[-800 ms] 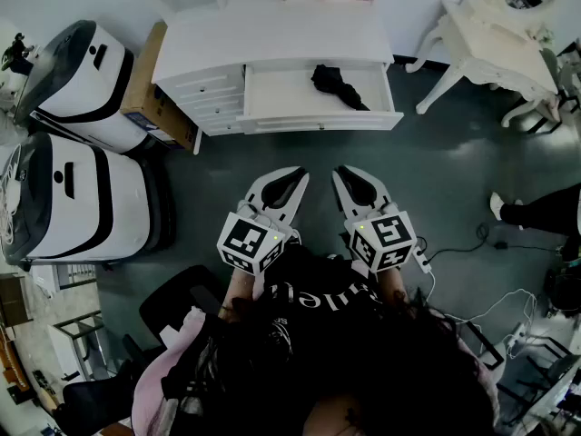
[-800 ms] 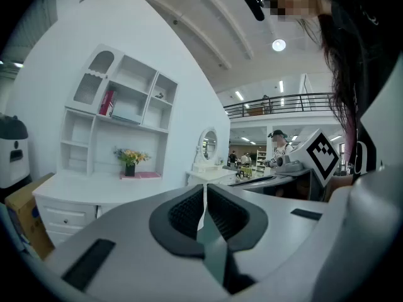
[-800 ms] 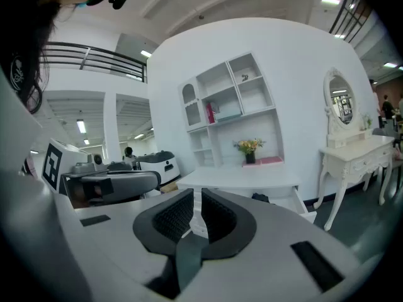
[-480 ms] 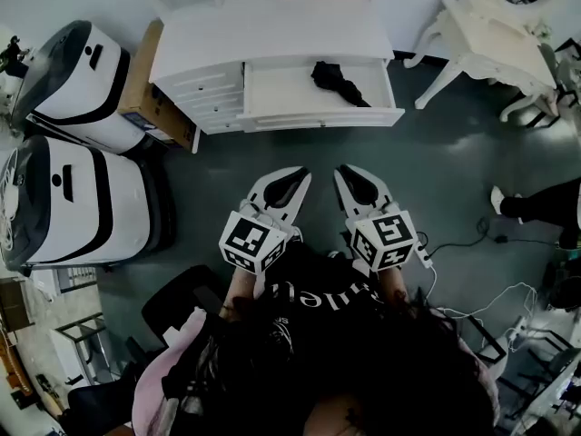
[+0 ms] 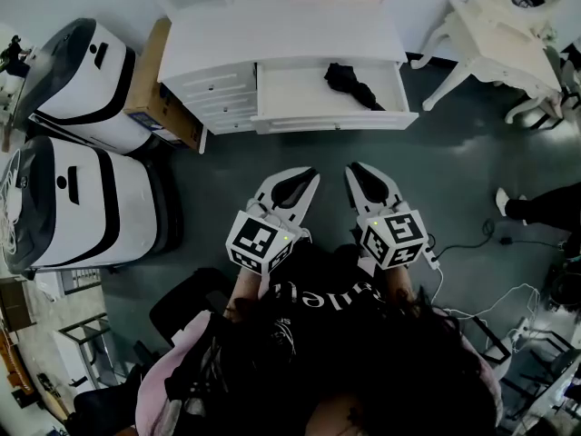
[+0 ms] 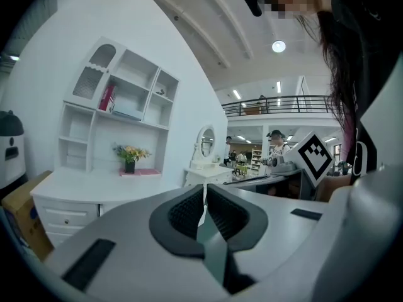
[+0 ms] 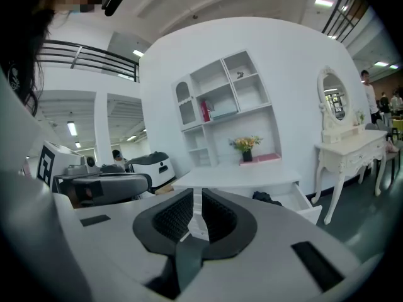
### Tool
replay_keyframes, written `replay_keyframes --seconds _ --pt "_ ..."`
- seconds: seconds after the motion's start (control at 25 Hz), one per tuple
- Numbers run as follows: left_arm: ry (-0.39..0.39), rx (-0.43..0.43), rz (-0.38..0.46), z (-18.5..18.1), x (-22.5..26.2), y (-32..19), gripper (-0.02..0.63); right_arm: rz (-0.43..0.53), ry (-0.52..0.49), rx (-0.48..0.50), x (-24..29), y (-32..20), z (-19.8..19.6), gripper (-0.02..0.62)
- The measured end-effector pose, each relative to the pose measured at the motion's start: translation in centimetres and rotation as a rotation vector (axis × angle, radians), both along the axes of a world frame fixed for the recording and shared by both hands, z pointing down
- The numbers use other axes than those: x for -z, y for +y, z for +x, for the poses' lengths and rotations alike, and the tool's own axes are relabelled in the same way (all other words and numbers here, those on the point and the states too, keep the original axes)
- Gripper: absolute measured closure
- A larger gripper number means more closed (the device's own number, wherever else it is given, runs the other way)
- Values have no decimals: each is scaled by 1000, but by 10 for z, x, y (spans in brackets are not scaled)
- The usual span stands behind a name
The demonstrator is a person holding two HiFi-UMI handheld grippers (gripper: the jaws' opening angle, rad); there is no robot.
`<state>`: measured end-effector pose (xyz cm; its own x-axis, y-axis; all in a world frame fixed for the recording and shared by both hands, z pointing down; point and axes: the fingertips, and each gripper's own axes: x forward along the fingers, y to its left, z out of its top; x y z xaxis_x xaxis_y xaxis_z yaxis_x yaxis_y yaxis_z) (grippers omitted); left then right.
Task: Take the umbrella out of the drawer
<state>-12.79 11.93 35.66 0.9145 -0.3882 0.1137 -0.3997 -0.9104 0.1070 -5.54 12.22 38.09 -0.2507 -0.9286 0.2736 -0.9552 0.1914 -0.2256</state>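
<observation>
1. My left gripper [image 5: 300,180] and right gripper [image 5: 361,175] are both clenched with nothing between the jaws. They are side by side over the floor [image 5: 272,157], well apart from the drawer [image 5: 336,121].
2. The drawer stands pulled out of the white desk [image 5: 281,34]. The black umbrella [image 5: 352,84] lies folded in its right half.
3. The floor up to the drawer's front edge is open.
4. To the left are a cardboard box [image 5: 154,89] and two white machines [image 5: 73,198]. To the right are a dressing table [image 5: 504,34] and floor cables [image 5: 472,234].
</observation>
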Motion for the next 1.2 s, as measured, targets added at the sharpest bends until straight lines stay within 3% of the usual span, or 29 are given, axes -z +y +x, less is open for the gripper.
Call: replay_keyframes --seconds 0.28,0.48,0.84,1.2 --pt "19 11 -29 -16 -6 -25 581 -36 10 -30 -15 -21 -5 528" --pt "12 -6 -47 1 -15 -39 581 -48 4 -43 -22 -33 10 528" --pt "-14 1 -65 59 -27 -82 581 -76 -19 -22 -37 -79 67 528" --pt "-21 55 -51 151 -18 -144 581 -83 -16 65 -38 -149 154 528"
